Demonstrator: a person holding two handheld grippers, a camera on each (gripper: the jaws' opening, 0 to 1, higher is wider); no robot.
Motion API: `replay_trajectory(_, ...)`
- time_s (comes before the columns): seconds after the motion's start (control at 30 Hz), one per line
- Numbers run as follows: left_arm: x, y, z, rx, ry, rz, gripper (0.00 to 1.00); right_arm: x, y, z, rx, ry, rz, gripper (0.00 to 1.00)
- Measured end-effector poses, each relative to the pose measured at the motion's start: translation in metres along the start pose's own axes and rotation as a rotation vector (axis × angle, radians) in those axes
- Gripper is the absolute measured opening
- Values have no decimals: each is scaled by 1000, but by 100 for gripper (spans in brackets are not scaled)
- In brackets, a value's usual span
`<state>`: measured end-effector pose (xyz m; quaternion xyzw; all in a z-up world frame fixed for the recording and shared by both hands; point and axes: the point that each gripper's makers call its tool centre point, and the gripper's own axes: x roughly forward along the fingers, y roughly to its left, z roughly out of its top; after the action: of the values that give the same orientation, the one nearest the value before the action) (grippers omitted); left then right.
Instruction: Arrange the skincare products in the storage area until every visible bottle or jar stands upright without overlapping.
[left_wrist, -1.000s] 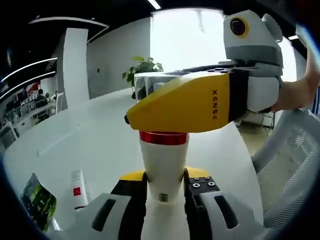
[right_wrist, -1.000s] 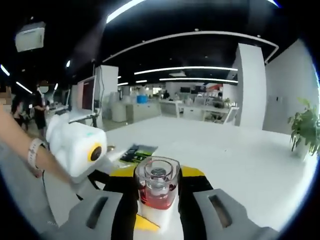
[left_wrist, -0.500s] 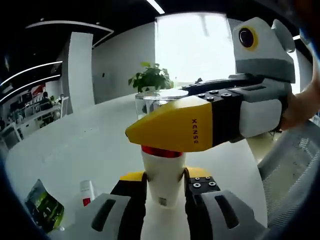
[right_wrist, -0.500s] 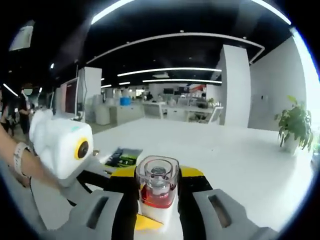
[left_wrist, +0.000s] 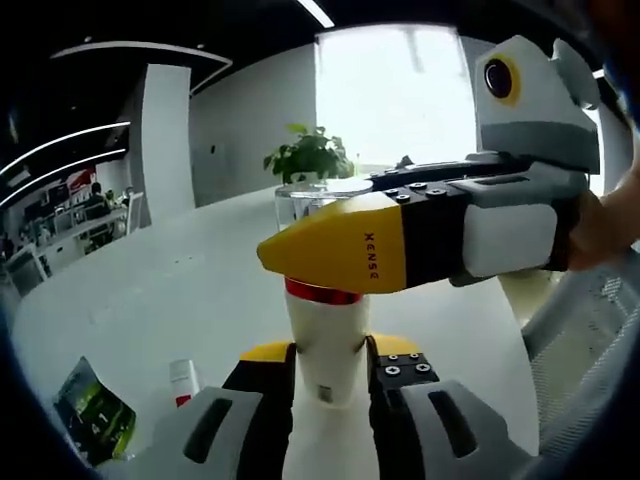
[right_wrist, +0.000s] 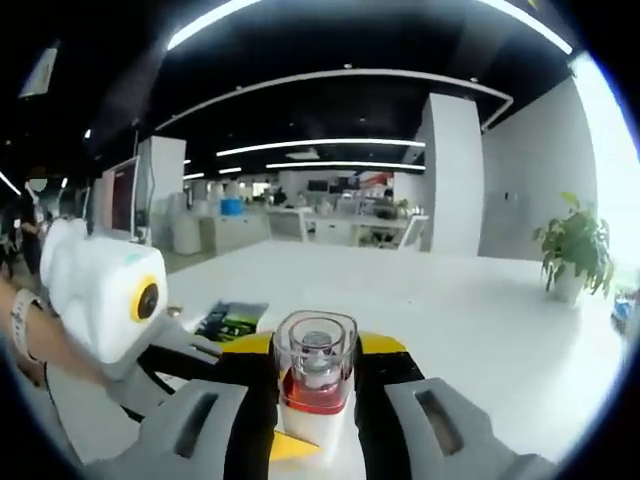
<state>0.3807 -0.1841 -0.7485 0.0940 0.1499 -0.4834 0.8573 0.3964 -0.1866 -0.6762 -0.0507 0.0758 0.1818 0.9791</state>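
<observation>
Left gripper (left_wrist: 330, 375) clamped tight on the body of a white plastic bottle with a red band under a clear square cap (left_wrist: 328, 335), held at 6 o'clock in the left gripper view; right gripper (right_wrist: 316, 385) closed round that cap, entering from 3 o'clock. Risk: cap pulling off or bottle twisting loose if the two hands part unevenly. Below, a white glossy tabletop (left_wrist: 170, 290); small white tube with red label (left_wrist: 183, 378) and green sachet (left_wrist: 92, 418) at 8 o'clock. Potted plant (left_wrist: 312, 155) at 12; open office beyond.
</observation>
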Motion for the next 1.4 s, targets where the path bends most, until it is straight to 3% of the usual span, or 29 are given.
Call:
replay_trajectory(0.4,0,-1,1,2,1,3,27,-1,1,0,-49,3,28,33)
replay_trajectory(0.5,-1,-1,1,5,1,4,27,-5,2,1,-16,5,37,42)
replay_trajectory(0.8,-3,-2,2,6,2,11,27,-28,-5,-1,33,17,35,44)
replay_trajectory(1.17,-6,0,0,22,16,10,26,-61,-17,-30,33,112,27,43)
replay_trajectory(1.4,-10,1,-2,25,27,17,25,-61,-20,-30,29,113,19,43)
